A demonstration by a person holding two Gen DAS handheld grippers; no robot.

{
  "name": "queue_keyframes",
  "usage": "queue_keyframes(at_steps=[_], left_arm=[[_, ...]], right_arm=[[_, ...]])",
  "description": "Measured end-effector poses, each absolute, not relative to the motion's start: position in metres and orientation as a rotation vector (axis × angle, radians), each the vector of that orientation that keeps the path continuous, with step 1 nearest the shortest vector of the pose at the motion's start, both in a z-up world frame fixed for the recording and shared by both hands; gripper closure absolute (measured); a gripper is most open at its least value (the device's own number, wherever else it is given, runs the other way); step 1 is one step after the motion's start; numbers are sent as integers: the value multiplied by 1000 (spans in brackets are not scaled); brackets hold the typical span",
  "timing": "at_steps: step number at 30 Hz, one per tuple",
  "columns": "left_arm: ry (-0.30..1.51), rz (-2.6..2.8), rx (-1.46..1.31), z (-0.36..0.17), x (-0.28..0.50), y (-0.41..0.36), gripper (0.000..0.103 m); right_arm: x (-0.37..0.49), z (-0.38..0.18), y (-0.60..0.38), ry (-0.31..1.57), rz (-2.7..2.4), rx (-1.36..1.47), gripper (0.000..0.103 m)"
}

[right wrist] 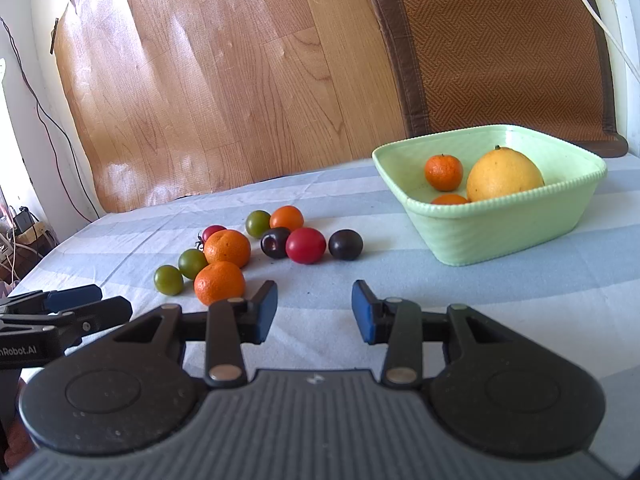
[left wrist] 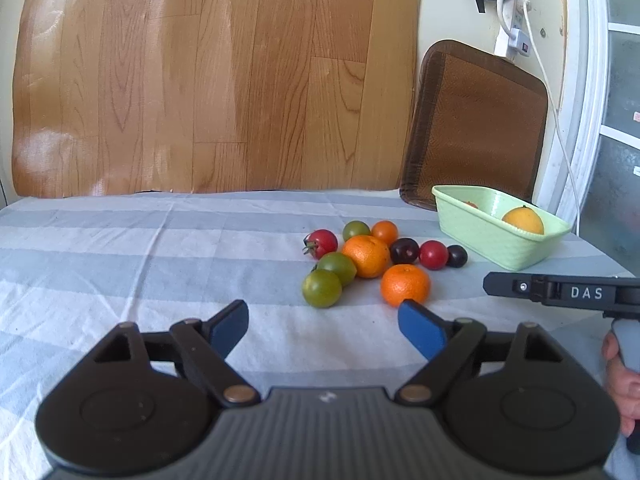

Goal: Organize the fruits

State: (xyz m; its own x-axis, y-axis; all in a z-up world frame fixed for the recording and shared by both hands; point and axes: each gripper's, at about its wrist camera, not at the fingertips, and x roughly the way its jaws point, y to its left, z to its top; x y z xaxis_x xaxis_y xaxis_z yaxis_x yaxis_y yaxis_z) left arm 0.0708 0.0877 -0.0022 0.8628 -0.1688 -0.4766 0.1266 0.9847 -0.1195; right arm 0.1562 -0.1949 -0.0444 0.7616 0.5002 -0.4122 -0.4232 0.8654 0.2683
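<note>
A cluster of loose fruit lies on the striped cloth: two mandarins (left wrist: 405, 285) (left wrist: 367, 255), green tomatoes (left wrist: 322, 288), red tomatoes (left wrist: 433, 254) and dark plums (left wrist: 404, 251). A pale green basket (right wrist: 500, 224) at the right holds a large yellow citrus (right wrist: 504, 176) and small mandarins (right wrist: 443, 172). My left gripper (left wrist: 322, 320) hovers just short of the cluster, open, with nothing between its blue pads. Right of the cluster and short of the basket, my right gripper (right wrist: 314, 306) is open and also holds nothing.
A wood-pattern board (left wrist: 208, 80) and a brown woven mat (left wrist: 476, 124) lean against the wall behind the table. A white cable (left wrist: 560, 128) hangs at the far right. A hand (left wrist: 622, 376) holds the right gripper's handle.
</note>
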Motion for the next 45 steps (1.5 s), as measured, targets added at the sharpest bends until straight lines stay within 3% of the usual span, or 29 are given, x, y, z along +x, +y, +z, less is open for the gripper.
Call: queue_keyframes(at_steps=[45], left_arm=[[508, -157, -75, -3, 70, 85, 12]], right_arm=[[157, -45, -196, 491, 506, 163, 59]])
